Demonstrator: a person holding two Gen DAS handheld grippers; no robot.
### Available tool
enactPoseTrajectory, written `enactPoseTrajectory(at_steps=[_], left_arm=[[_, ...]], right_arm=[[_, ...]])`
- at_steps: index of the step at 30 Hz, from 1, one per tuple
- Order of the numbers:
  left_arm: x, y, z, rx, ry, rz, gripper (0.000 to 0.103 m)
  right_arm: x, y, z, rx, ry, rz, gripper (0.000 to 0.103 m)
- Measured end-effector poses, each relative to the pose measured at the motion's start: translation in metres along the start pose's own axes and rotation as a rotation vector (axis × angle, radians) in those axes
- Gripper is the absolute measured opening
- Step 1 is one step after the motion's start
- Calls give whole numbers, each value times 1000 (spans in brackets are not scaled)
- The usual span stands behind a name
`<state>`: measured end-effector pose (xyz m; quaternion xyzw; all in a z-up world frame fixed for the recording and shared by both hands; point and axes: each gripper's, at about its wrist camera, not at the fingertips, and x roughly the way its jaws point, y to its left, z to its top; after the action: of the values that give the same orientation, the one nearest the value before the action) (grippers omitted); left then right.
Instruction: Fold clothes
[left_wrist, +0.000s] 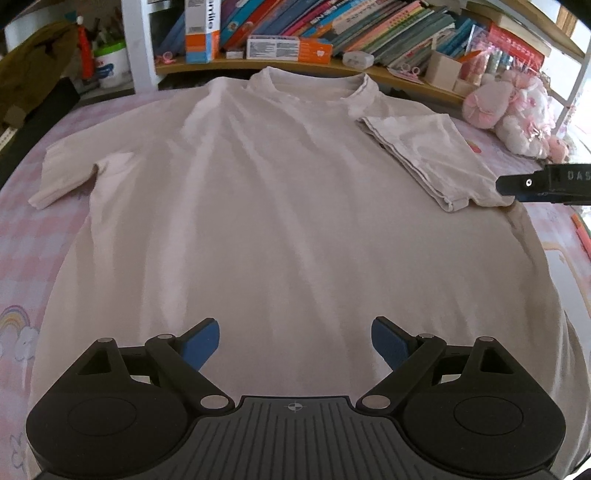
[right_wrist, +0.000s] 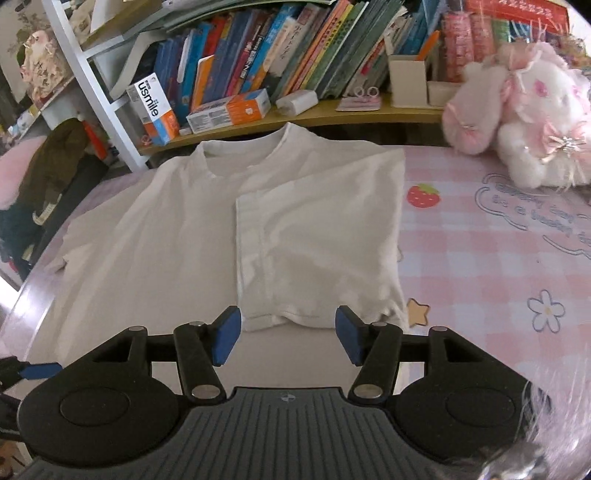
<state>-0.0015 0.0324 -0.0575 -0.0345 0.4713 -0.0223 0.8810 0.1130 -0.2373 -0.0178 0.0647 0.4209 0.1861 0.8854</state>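
Note:
A white T-shirt (left_wrist: 258, 184) lies flat on the pink checked bed sheet (left_wrist: 22, 240), collar toward the bookshelf. Its right sleeve (left_wrist: 428, 151) is folded inward over the body; the left sleeve (left_wrist: 62, 173) lies spread out. My left gripper (left_wrist: 295, 343) hovers open over the shirt's lower middle, with nothing between its blue pads. In the right wrist view the shirt (right_wrist: 166, 240) shows with the folded sleeve (right_wrist: 317, 240) on top. My right gripper (right_wrist: 288, 339) is open just short of the sleeve's near edge and holds nothing. One of its black fingers (left_wrist: 535, 184) enters the left wrist view from the right.
A low shelf (right_wrist: 332, 110) crammed with books and boxes runs along the far side. A pink and white plush toy (right_wrist: 535, 110) sits at the far right on the sheet. Dark clothing (right_wrist: 51, 173) hangs at the left.

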Motion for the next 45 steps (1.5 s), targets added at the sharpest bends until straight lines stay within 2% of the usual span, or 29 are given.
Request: enactPoseTrajectory(at_steps=[10, 13, 15, 18, 21, 23, 26, 32, 37, 45], left_arm=[[3, -2, 2, 2, -1, 0, 92], [3, 0, 3, -10, -3, 0, 92], [2, 0, 4, -11, -11, -2, 92], [-1, -2, 5, -4, -25, -7, 92], [-4, -6, 5, 5, -29, -6, 92], [-7, -8, 4, 11, -28, -6, 92], [-12, -13, 0, 14, -27, -11, 92], [-18, -26, -2, 29, -37, -34, 92], [-20, -37, 2, 53, -64, -39, 92], [-21, -40, 4, 37, -79, -10, 92]], right_arm=[[20, 31, -7, -90, 32, 6, 54], [19, 45, -16, -133, 27, -56, 56], [14, 51, -23, -144, 10, -107, 62], [1, 52, -33, -97, -5, -151, 68], [-14, 47, -44, 4, 1, -199, 74], [-25, 43, -55, 85, 14, -234, 82], [-41, 43, -73, 145, 40, -277, 85], [-54, 57, -90, 72, 56, -328, 89], [-59, 58, -91, 42, 48, -308, 93], [-62, 47, -87, 66, 44, -322, 94]])
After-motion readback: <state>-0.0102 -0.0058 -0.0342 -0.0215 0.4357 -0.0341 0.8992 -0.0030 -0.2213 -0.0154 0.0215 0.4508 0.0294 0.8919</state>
